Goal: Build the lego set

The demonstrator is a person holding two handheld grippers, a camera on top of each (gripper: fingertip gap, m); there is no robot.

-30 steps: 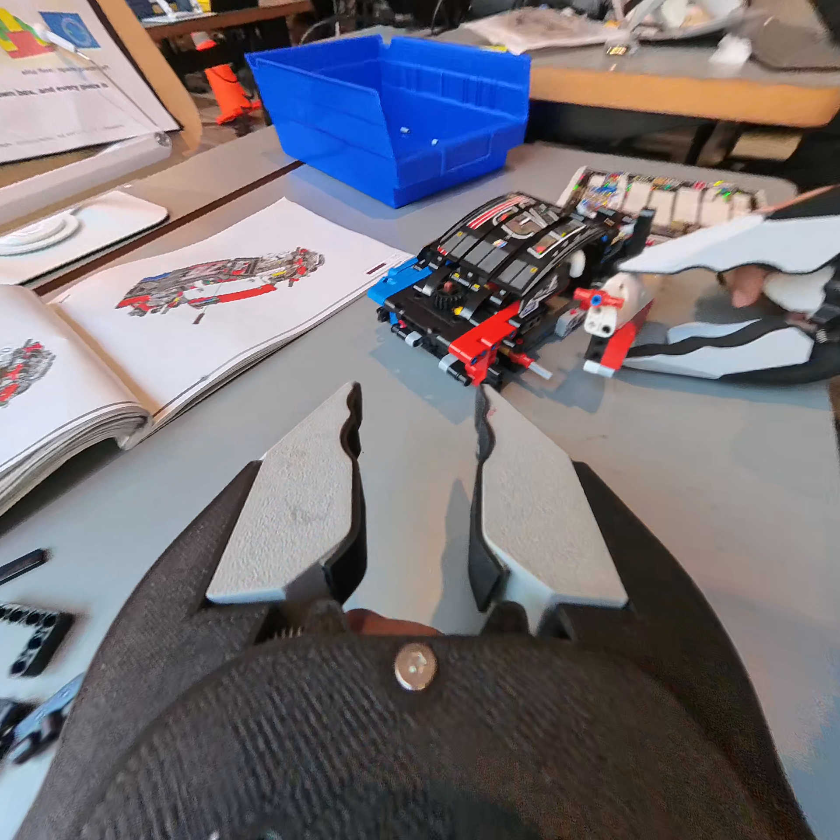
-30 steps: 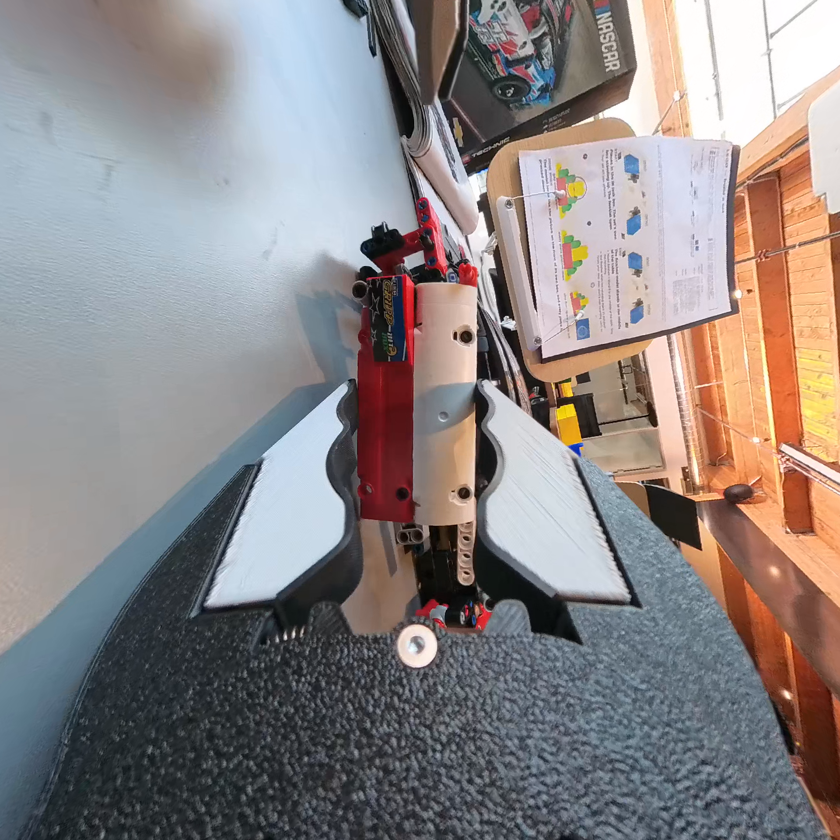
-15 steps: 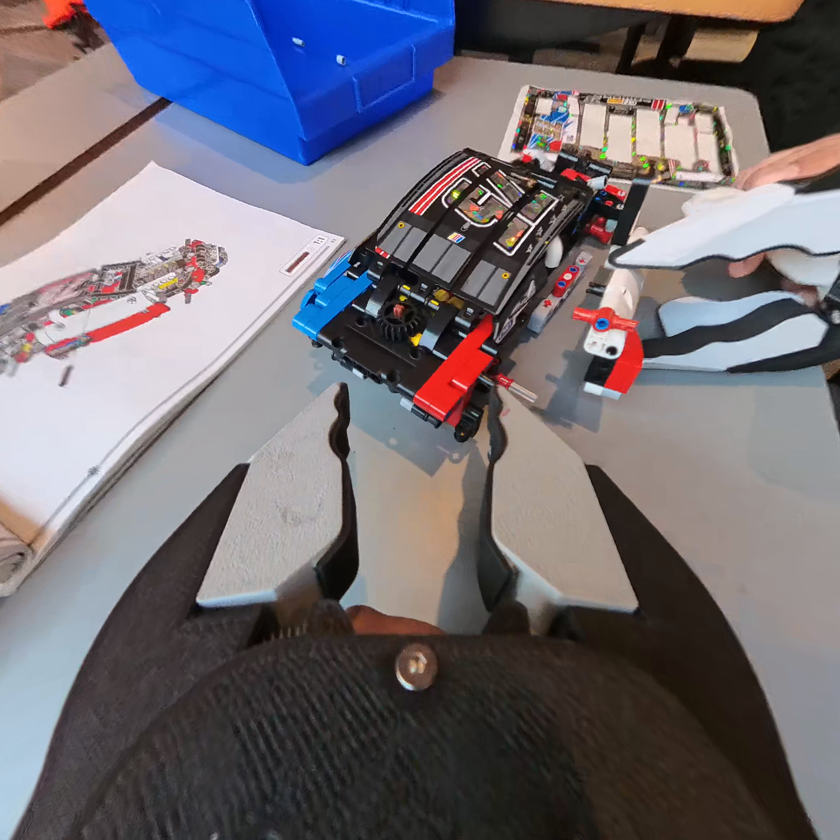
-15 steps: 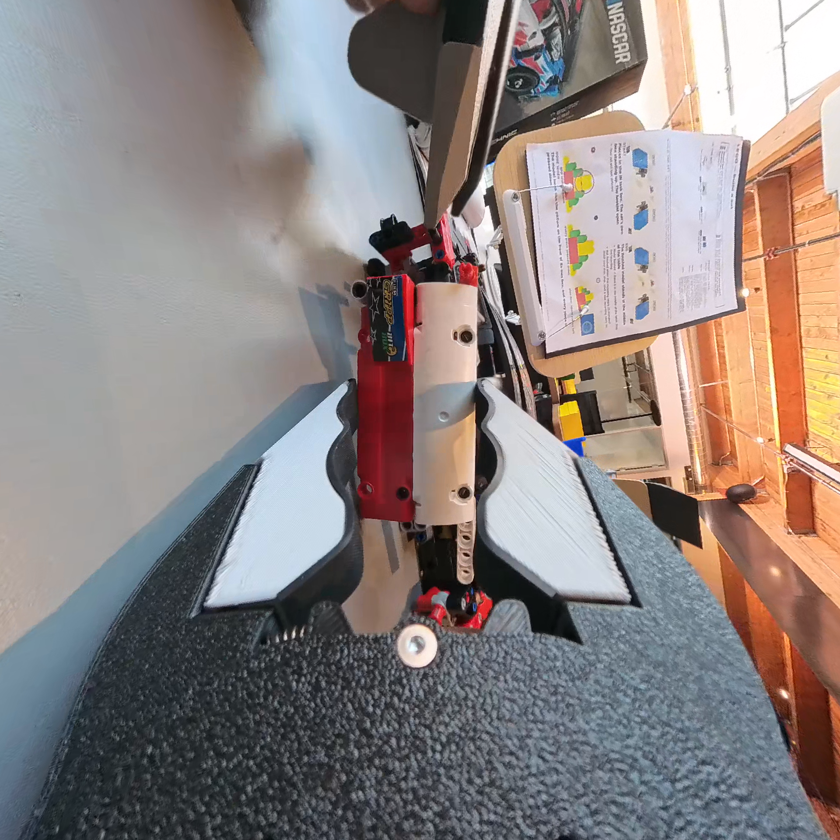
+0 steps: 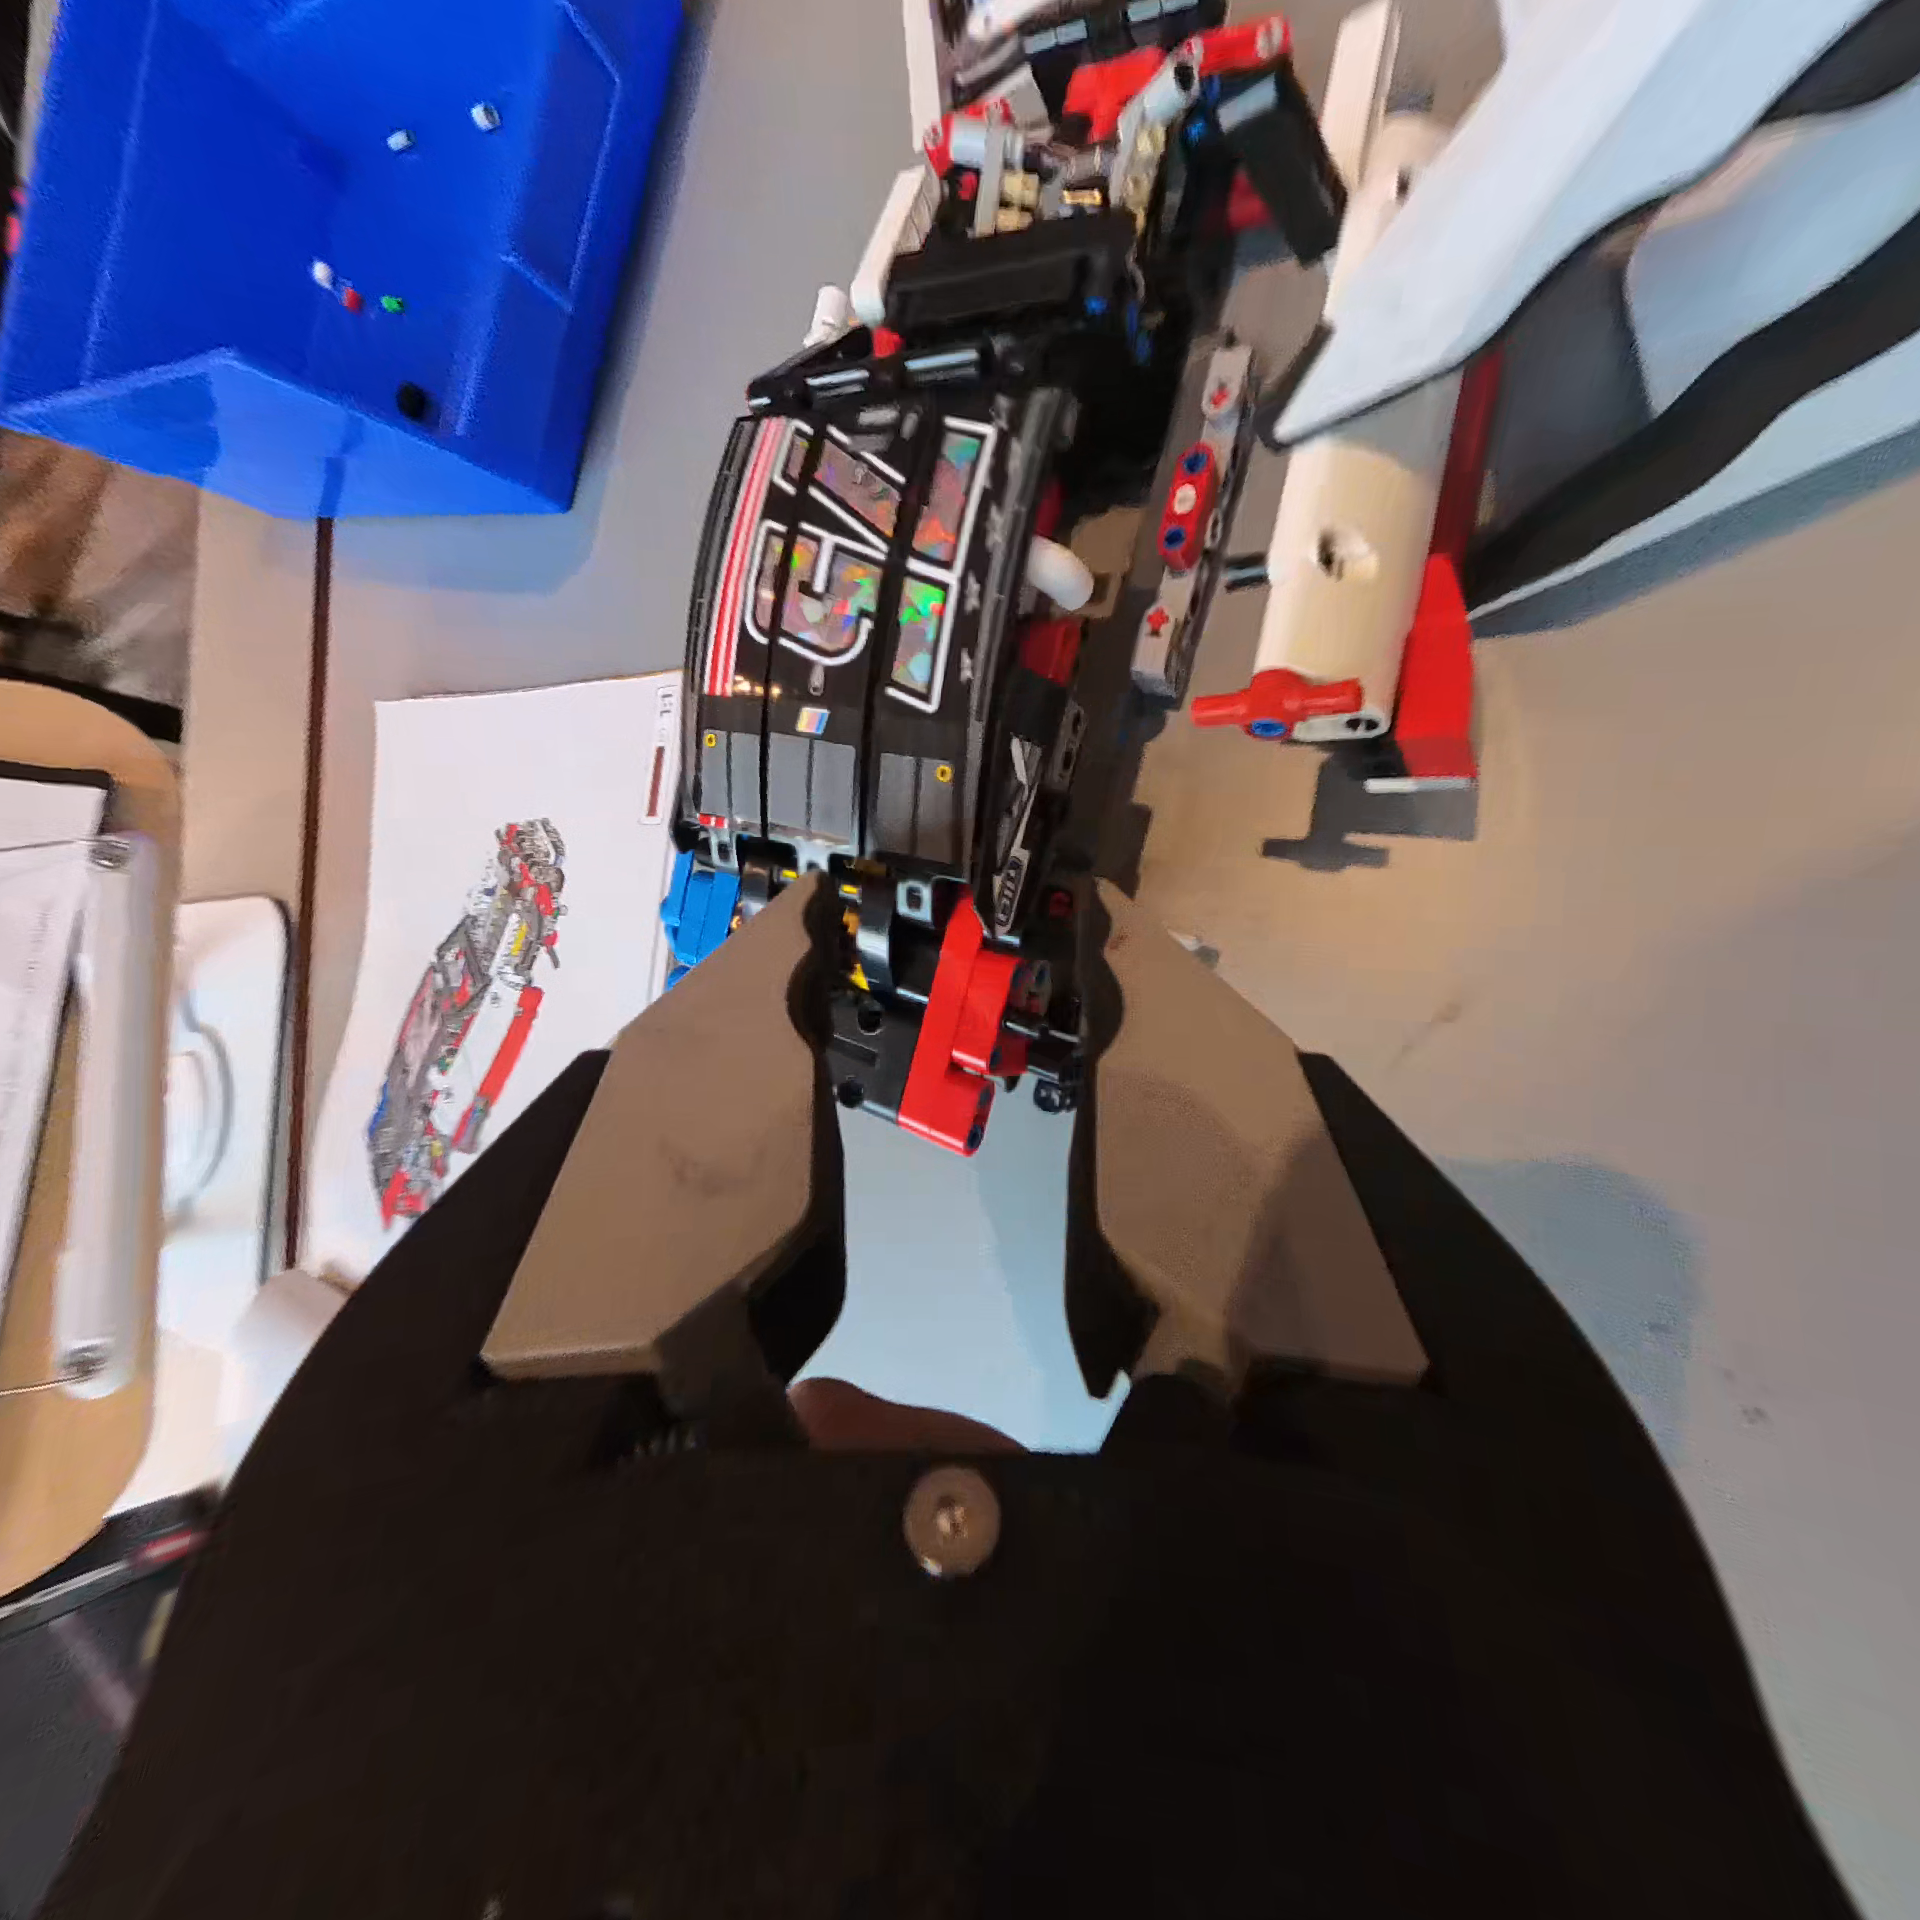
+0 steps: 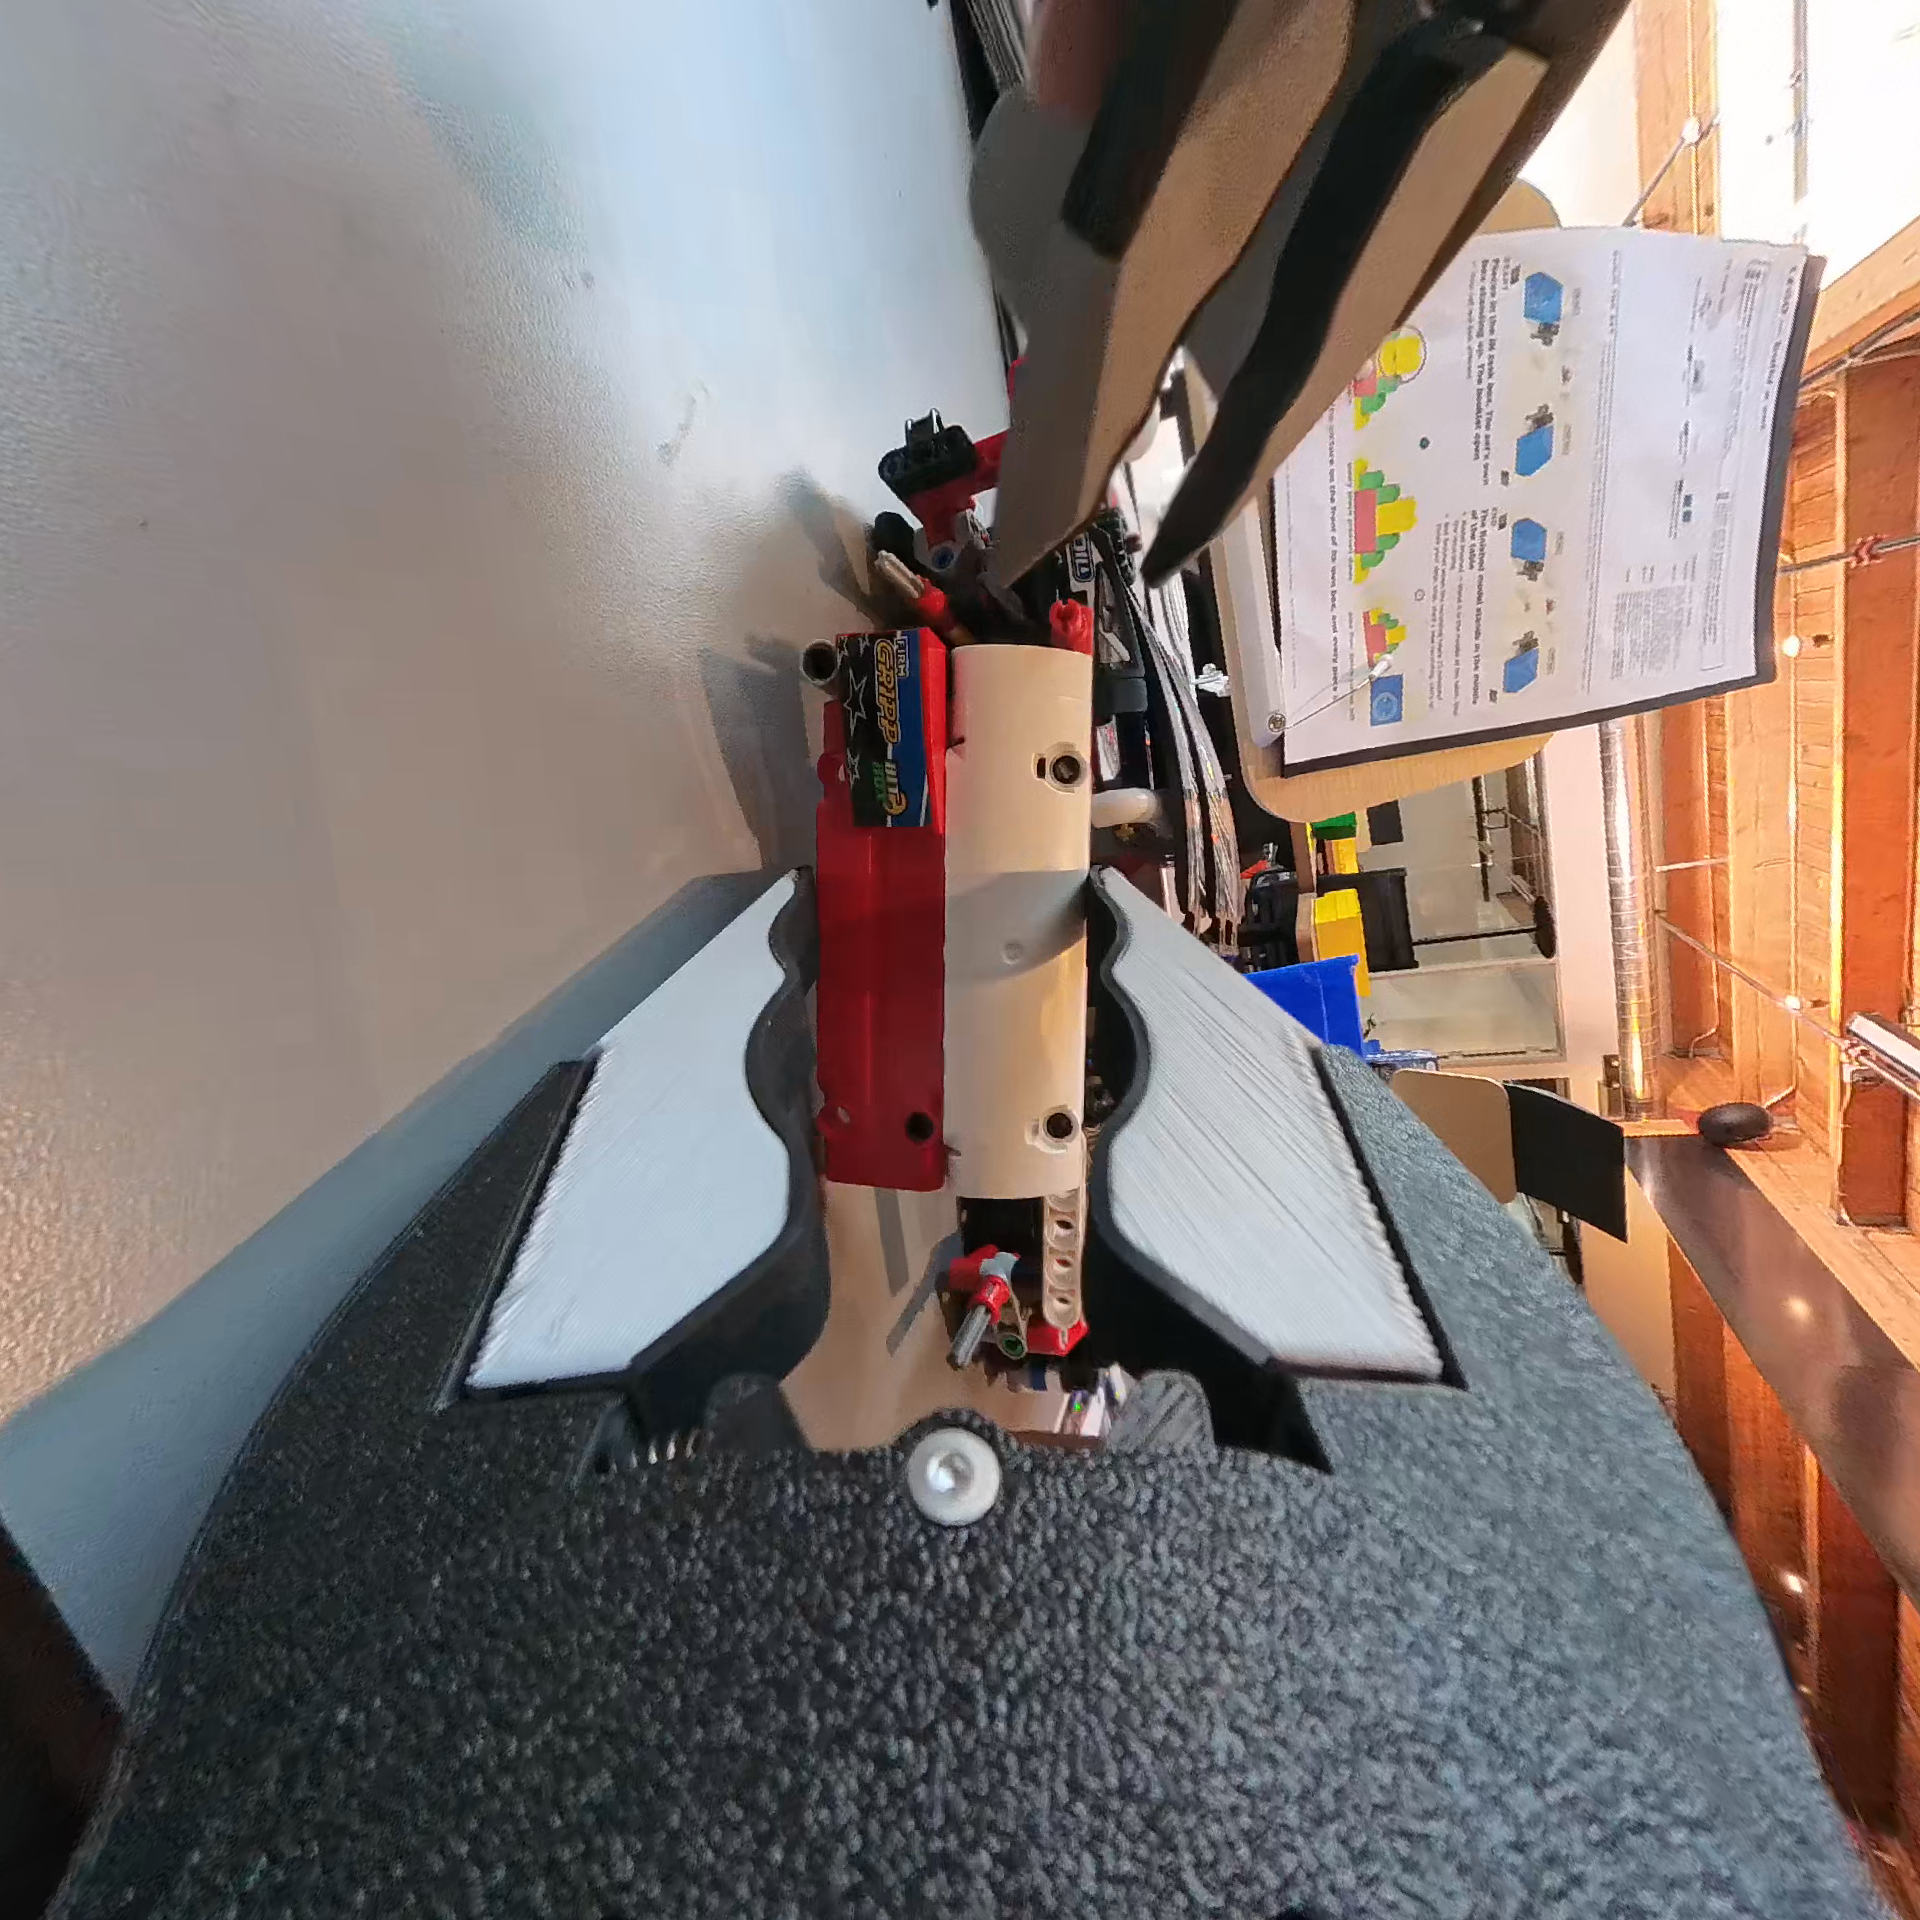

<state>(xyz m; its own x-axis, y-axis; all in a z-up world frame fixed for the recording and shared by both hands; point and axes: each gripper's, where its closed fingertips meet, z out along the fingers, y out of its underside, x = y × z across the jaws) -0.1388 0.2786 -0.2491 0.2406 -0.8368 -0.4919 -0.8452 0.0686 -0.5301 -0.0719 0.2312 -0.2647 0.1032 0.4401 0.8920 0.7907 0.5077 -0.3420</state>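
The black lego car (image 5: 862, 582) lies on the grey table (image 5: 1610, 1195), with a red and black end facing me. My left gripper (image 5: 951, 925) has that near end between its fingers, and both pads touch it. My right gripper (image 6: 948, 883) is shut on a red and white side panel assembly (image 6: 966, 935) and holds it on edge next to the car's right side. That panel (image 5: 1340, 582) and the right gripper (image 5: 1558, 312) show in the left wrist view too. The left gripper (image 6: 1164, 364) also shows in the right wrist view, coming down onto the car's end (image 6: 1029, 592).
A blue bin (image 5: 312, 260) stands at the far left. The open instruction booklet (image 5: 499, 935) lies left of the car. A clipboard with a printed sheet (image 6: 1538, 499) stands behind. Wooden window frames (image 6: 1818, 935) run along the far side. Left tips to right tips: about 9 centimetres.
My left gripper moved forward and rolled, opened a little, then narrowed onto the car's near end. The right gripper kept its hold on the panel, beside the car.
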